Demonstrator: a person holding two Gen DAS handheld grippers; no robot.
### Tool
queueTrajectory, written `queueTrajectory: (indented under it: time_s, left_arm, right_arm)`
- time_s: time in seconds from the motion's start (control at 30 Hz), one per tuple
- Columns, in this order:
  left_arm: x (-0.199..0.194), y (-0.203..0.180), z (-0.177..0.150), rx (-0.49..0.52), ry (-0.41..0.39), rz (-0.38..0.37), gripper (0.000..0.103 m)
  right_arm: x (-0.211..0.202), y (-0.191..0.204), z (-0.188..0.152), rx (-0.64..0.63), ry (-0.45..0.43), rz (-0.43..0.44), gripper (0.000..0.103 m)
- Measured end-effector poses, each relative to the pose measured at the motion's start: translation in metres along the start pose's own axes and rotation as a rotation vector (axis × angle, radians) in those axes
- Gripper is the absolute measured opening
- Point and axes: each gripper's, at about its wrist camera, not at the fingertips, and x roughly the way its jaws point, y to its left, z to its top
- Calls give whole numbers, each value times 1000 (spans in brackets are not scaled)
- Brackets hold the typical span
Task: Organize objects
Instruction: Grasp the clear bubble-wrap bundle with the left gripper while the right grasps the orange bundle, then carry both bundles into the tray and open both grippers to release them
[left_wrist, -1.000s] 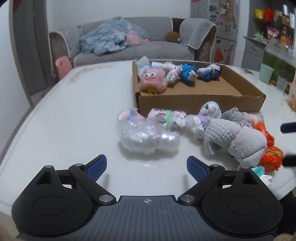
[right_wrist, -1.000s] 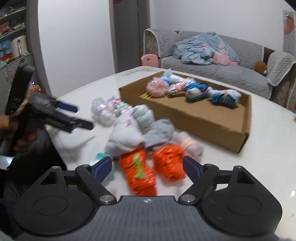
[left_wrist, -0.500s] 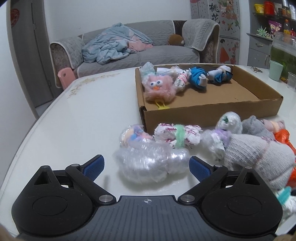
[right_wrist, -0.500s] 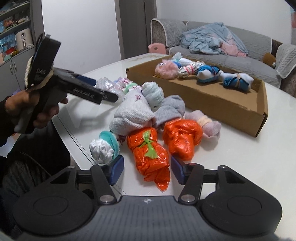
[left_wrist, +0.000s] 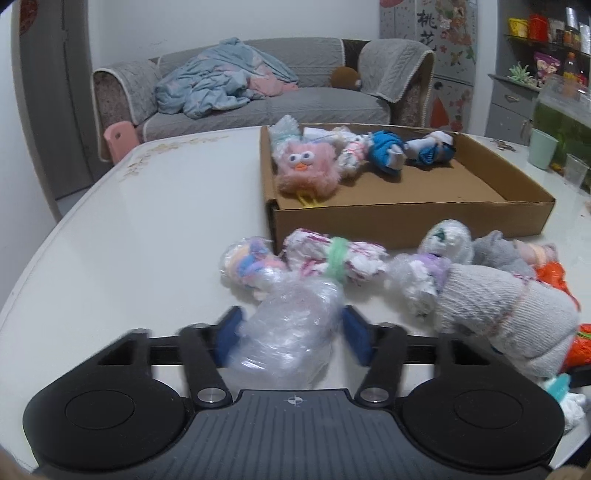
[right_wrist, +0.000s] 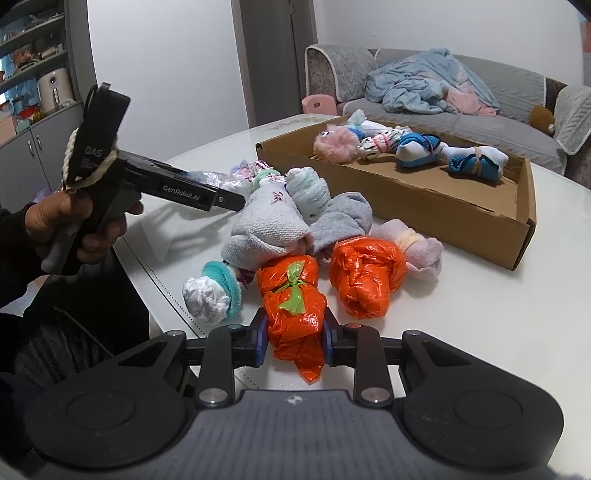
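Note:
A clear plastic-wrapped bundle (left_wrist: 291, 317) lies on the white table (left_wrist: 147, 229) between the blue pads of my left gripper (left_wrist: 291, 338). Its jaws are closing, and both pads press into the wrap. In the right wrist view my right gripper (right_wrist: 294, 338) is shut on an orange plastic bundle with a green tie (right_wrist: 291, 295). A second orange bundle (right_wrist: 364, 284) lies just right of it. An open cardboard box (left_wrist: 406, 218) behind them holds a pink fluffy toy (left_wrist: 306, 166) and several sock rolls.
Loose bundles crowd the space in front of the box: a grey knitted one (left_wrist: 491, 310), a green-banded roll (left_wrist: 334, 258) and a white-and-teal one (right_wrist: 212, 291). A hand (right_wrist: 55, 218) holds the left gripper's handle. A green cup (left_wrist: 541, 147) stands far right. A sofa sits behind the table.
Both grippers went from wide open to closed. The left one moved forward around the clear bundle; the right one clamped the orange bundle with the green tie.

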Motion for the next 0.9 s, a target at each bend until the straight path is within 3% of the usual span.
queueTrajectory:
  time_s: [0.03,0.53,0.9]
  left_arm:
    - [-1,-1,1,-1,5,-5,45]
    - [-38,9,4,30,-27,-11,42]
    - [-62,29,65,141,-122,16,42]
  right_arm:
    - [0,0,0,0,0,-1,25]
    - [-25,-10,12,-14,-36,-25,23]
    - [-62,-51,61,-66,-143,-127,23]
